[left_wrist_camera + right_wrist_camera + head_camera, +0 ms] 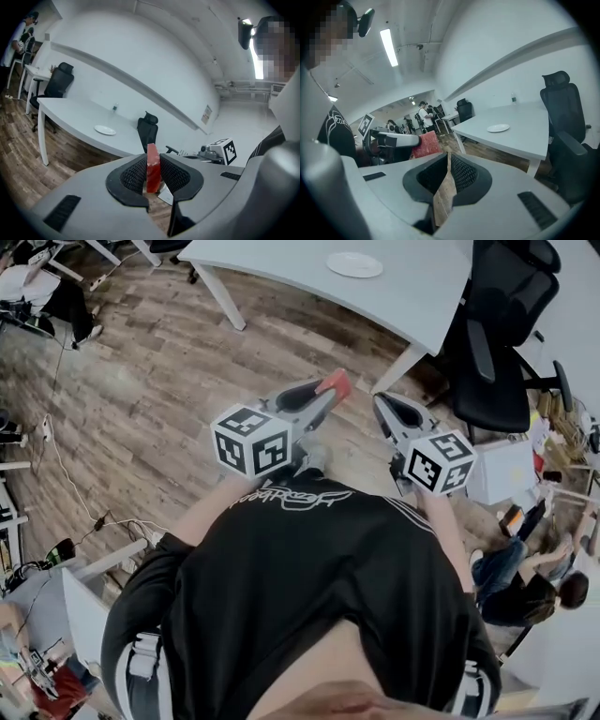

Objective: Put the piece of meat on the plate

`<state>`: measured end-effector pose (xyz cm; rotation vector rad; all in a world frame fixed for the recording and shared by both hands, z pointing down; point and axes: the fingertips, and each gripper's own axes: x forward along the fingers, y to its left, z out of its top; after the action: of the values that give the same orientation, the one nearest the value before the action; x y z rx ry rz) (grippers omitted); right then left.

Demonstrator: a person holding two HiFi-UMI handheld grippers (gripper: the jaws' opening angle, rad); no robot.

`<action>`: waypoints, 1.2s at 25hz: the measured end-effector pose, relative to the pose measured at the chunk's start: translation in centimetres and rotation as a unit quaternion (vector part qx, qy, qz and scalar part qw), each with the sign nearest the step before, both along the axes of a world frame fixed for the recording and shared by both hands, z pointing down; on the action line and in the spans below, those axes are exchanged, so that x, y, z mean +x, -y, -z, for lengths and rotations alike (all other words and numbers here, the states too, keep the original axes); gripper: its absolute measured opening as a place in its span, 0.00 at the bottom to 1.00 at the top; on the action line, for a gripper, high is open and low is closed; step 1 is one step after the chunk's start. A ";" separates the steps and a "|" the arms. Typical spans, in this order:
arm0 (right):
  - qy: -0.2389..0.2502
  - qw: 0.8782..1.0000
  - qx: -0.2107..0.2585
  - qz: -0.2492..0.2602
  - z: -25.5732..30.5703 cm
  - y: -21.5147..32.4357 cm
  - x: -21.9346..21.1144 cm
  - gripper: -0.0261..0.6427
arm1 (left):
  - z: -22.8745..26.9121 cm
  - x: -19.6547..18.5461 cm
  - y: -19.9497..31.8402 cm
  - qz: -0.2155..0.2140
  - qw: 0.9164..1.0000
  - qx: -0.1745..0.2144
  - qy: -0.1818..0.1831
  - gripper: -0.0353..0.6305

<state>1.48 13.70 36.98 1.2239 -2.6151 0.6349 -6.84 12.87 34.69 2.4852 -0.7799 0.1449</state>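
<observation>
Piece of meat [153,168]: a thin red slab on edge, long side upright, clamped between the pads of the left gripper [326,390], its free end projecting past their tips toward the white table [281,277]. The plate [354,264] lies well in from the table's near corner. Both grippers are held forward side by side before the chest; the right gripper [381,401] is closed on nothing.

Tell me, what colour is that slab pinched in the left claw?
Red. It is the piece of meat, and the left gripper view shows it best.
</observation>
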 end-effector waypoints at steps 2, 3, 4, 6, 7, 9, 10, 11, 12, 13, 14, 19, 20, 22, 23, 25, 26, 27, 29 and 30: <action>-0.004 1.000 -0.003 0.000 0.1 2.9 -0.3 0.07 | 0.1 -0.3 3.0 -0.002 1.000 -0.001 -0.001 0.19; -0.006 1.000 -0.004 -0.001 0.1 4.2 -0.3 0.07 | 0.2 -0.3 4.3 -0.004 1.000 -0.001 -0.001 0.19; -0.008 1.000 -0.005 -0.002 0.1 5.5 -0.4 0.07 | 0.2 -0.4 5.6 -0.006 1.000 -0.001 -0.002 0.19; -0.010 1.000 -0.006 -0.005 0.2 8.1 -0.4 0.07 | 0.3 -0.5 8.1 -0.009 1.000 -0.001 -0.003 0.19; -0.011 1.000 -0.005 -0.006 0.3 9.3 -0.4 0.07 | 0.4 -0.5 9.3 -0.009 1.000 0.000 -0.004 0.19; -0.013 1.000 -0.003 -0.008 0.4 11.4 -0.3 0.07 | 0.5 -0.4 11.3 -0.011 1.000 0.004 -0.004 0.19; -0.013 1.000 -0.001 -0.008 0.5 12.3 -0.3 0.07 | 0.6 -0.4 12.2 -0.012 1.000 0.005 -0.004 0.19; -0.013 1.000 0.002 -0.008 0.6 13.1 -0.3 0.07 | 0.7 -0.4 12.9 -0.014 1.000 0.006 -0.004 0.19; -0.013 1.000 0.004 -0.009 0.7 13.8 -0.3 0.07 | 0.8 -0.4 13.6 -0.015 1.000 0.007 -0.004 0.19; -0.013 1.000 0.007 -0.010 0.8 14.4 -0.4 0.07 | 0.9 -0.5 14.2 -0.017 1.000 0.008 -0.005 0.19; -0.013 1.000 0.009 -0.010 0.8 14.9 -0.4 0.07 | 1.0 -0.5 14.7 -0.017 1.000 0.009 -0.005 0.19; -0.010 1.000 0.012 -0.017 0.9 16.1 0.4 0.07 | 1.5 0.0 16.3 -0.021 1.000 0.017 -0.002 0.19; -0.009 1.000 0.014 -0.019 1.0 16.4 0.7 0.07 | 1.6 0.2 16.7 -0.023 1.000 0.019 -0.002 0.19; -0.008 1.000 0.016 -0.023 1.2 17.1 1.2 0.07 | 1.7 0.7 17.3 -0.025 0.999 0.021 0.000 0.19; -0.006 1.000 0.017 -0.025 1.2 17.5 1.5 0.07 | 1.7 1.0 17.6 -0.026 0.999 0.021 0.000 0.19; -0.003 0.999 0.020 -0.026 1.3 18.3 1.9 0.07 | 1.4 1.4 18.3 -0.026 0.999 0.018 0.001 0.19; -0.002 0.999 0.021 -0.024 1.2 18.8 2.0 0.07 | 1.3 1.5 18.7 -0.025 1.000 0.017 0.002 0.19; -0.001 1.000 0.020 -0.022 1.1 19.4 2.1 0.07 | 1.1 1.7 19.3 -0.023 1.000 0.015 0.003 0.19; 0.001 1.000 0.015 -0.017 0.8 20.8 2.4 0.07 | 0.8 2.0 20.7 -0.018 1.000 0.010 0.004 0.19; 0.002 1.000 0.012 -0.015 0.6 21.6 2.6 0.07 | 0.7 2.2 21.5 -0.015 1.000 0.007 0.004 0.19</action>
<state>4.11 -7.93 36.38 1.2726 -2.6201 0.6135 -4.67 -8.66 33.99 2.5112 -0.7496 0.1614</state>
